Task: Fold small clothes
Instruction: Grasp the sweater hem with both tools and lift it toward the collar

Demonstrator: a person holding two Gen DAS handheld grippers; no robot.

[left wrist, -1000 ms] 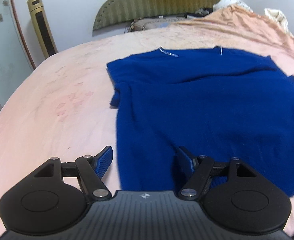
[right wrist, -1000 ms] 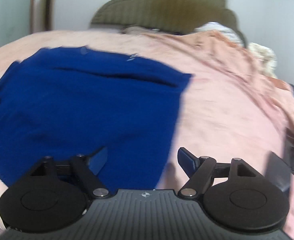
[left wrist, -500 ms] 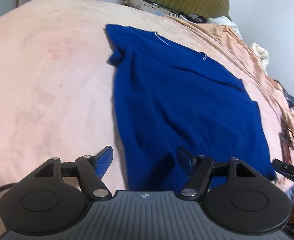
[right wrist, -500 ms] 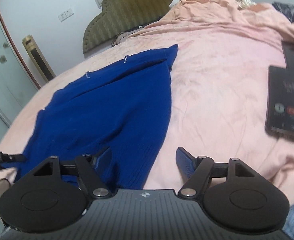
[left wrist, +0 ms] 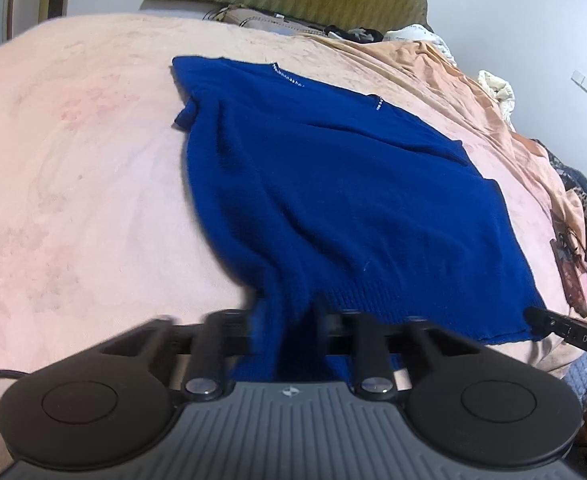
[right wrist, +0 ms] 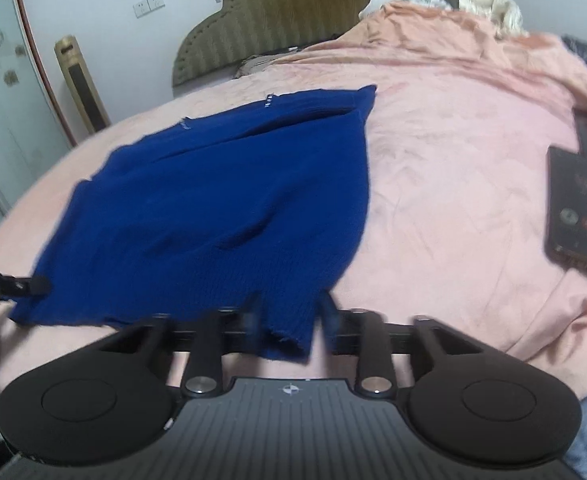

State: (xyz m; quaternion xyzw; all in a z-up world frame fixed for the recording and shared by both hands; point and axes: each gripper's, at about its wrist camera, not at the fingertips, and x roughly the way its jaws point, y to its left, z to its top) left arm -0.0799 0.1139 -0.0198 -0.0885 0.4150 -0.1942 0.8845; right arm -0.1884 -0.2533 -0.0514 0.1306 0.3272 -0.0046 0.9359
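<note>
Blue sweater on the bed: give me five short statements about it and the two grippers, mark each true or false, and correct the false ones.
1. The blue sweater lies spread on a pink bedsheet. True.
2. The left gripper hangs open above bare sheet. False: its fingers have closed in around the sweater's near hem.
3. The right gripper has the hem's other corner between its fingers. True.
4. A phone lies on top of the sweater. False: it lies on the sheet, apart from the sweater, at the right edge of the right wrist view.
5. The sweater is already folded in half. False: it is still spread out, with only the near hem bunched at the grippers.
</note>
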